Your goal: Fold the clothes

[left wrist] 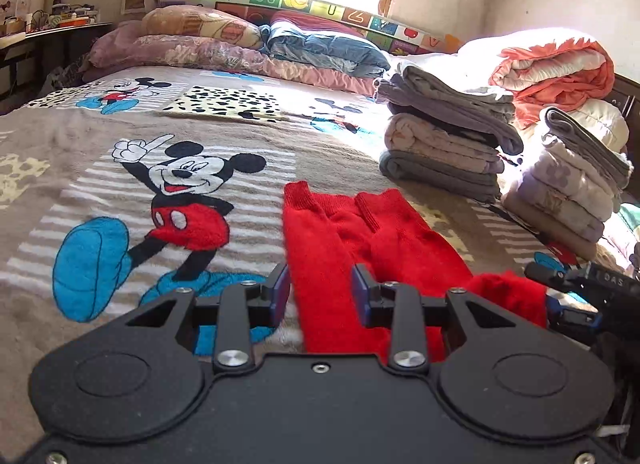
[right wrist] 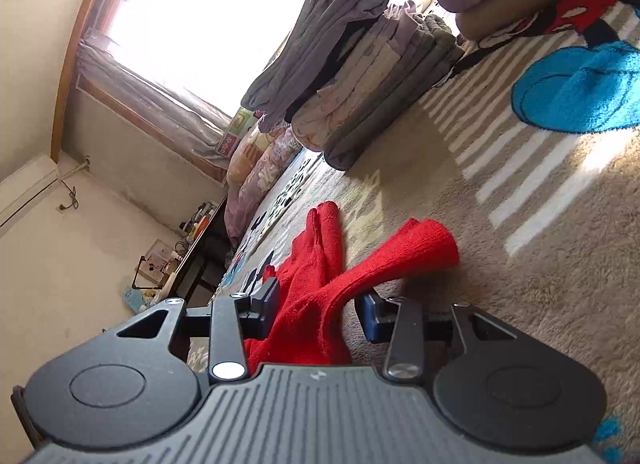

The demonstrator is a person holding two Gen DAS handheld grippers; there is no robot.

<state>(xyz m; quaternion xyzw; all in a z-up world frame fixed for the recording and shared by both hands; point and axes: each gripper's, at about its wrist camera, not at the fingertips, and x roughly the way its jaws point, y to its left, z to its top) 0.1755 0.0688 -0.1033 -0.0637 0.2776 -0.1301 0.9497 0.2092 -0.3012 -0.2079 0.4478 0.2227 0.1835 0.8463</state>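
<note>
A red knitted garment point(left wrist: 360, 240) lies lengthwise on the Mickey Mouse blanket point(left wrist: 120, 168), its two legs pointing away from me. My left gripper point(left wrist: 322, 288) hovers open over its near end, the left leg showing between the blue-padded fingers point(left wrist: 280, 292). My right gripper point(left wrist: 560, 304) sits at the garment's right side beside a bunched-up red fold point(left wrist: 508, 292). In the right wrist view, which is tilted, the right gripper point(right wrist: 320, 304) is open with the red garment point(right wrist: 316, 264) running between its fingers. One red flap point(right wrist: 420, 244) is turned up off the blanket.
Two stacks of folded grey and pale clothes point(left wrist: 444, 136) point(left wrist: 572, 184) stand on the bed's right side. An orange and white quilt point(left wrist: 556, 64) lies behind them. Pillows and bedding point(left wrist: 224, 44) line the head of the bed. A dark desk point(left wrist: 52, 36) stands at the far left.
</note>
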